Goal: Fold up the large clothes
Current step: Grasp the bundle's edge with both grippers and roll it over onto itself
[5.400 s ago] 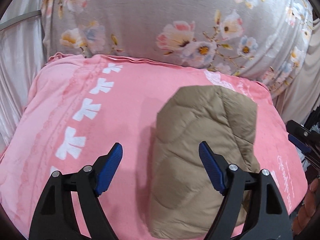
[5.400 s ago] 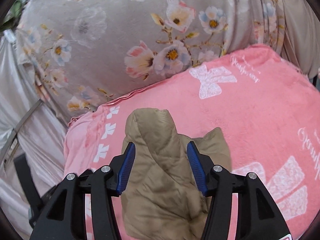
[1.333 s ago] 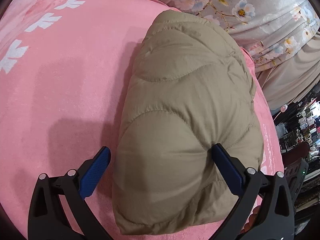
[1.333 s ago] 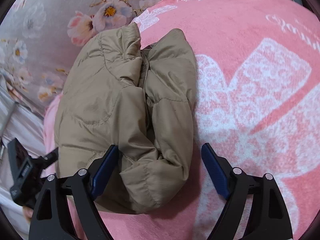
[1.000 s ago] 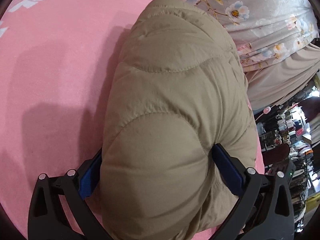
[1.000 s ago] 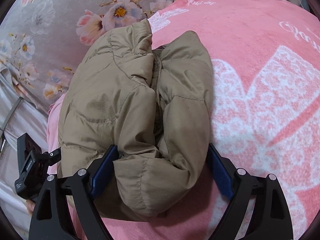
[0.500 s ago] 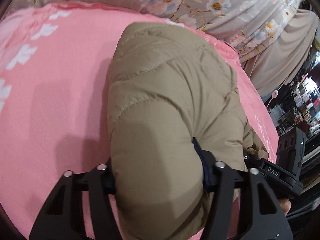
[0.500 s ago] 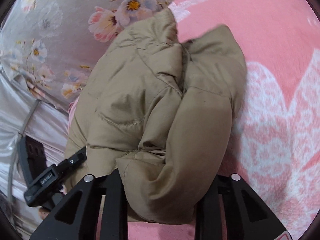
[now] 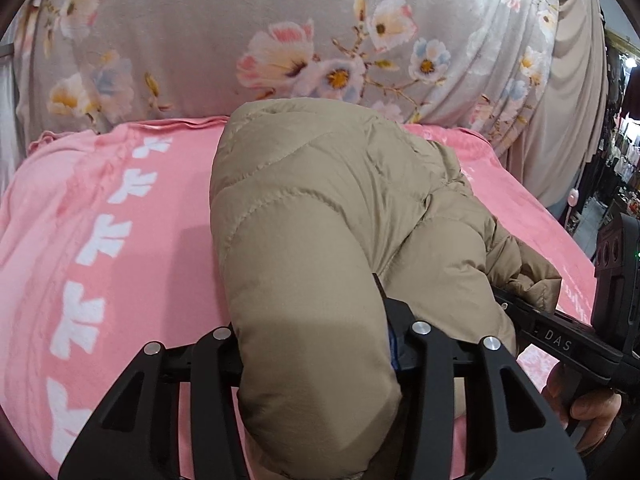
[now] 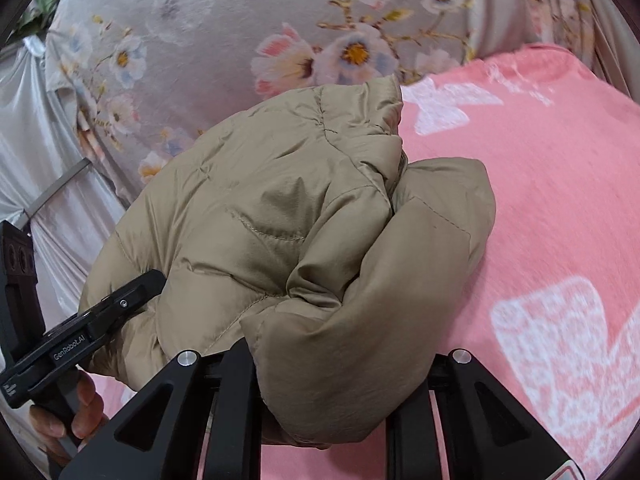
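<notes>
A folded tan puffer jacket (image 9: 320, 184) hangs as a bundle just above a pink blanket with white bows (image 9: 120, 280). My left gripper (image 9: 312, 340) is closing and squeezes the jacket's near end; the padding hides its pads. In the right wrist view, my right gripper (image 10: 340, 368) is closing too and pinches the other end of the jacket (image 10: 280, 184), where sleeve and collar folds bunch up. Each view shows the other tool's black finger sunk into the jacket, with a hand (image 9: 588, 404) on its handle.
A large grey floral cushion (image 9: 280, 40) stands along the far edge of the blanket (image 10: 560, 200). A silvery curtain (image 10: 40, 160) hangs beyond the blanket's left side, and a beige drape (image 9: 572, 100) and a cluttered room (image 9: 624, 140) lie beyond its right side.
Both grippers went from wide open around the jacket's ends to clamped on them. The bundle rose off the blanket, and both views tilted up towards the floral cushion.
</notes>
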A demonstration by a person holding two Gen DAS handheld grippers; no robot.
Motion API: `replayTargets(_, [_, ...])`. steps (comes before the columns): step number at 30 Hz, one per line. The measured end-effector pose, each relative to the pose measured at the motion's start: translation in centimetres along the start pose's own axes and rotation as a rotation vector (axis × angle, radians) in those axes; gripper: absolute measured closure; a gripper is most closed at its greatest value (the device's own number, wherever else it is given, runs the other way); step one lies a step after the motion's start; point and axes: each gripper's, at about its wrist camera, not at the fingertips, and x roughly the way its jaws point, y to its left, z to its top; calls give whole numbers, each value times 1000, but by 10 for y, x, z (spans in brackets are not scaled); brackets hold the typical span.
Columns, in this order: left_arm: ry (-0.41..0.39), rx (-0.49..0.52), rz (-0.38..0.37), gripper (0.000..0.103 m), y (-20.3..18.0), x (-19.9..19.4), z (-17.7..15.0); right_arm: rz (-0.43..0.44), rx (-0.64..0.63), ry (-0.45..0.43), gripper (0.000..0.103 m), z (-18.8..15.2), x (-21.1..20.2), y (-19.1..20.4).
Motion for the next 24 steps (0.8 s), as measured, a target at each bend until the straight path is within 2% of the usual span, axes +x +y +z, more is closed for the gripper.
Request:
replayTargets(6, [-81, 12, 66, 60, 53, -2, 17, 17, -104, -31, 86, 20, 42, 52])
replayTargets(12, [-126, -14, 103, 60, 114, 9, 24, 36, -190, -40, 86, 32, 89, 101])
replayTargets(18, [-119, -32, 138, 60, 161, 35, 14, 29, -244, -2, 86, 28, 141, 129])
replayTargets(24, [-90, -42, 151, 59, 188, 55, -3, 13, -268, 48, 86, 13, 178, 136])
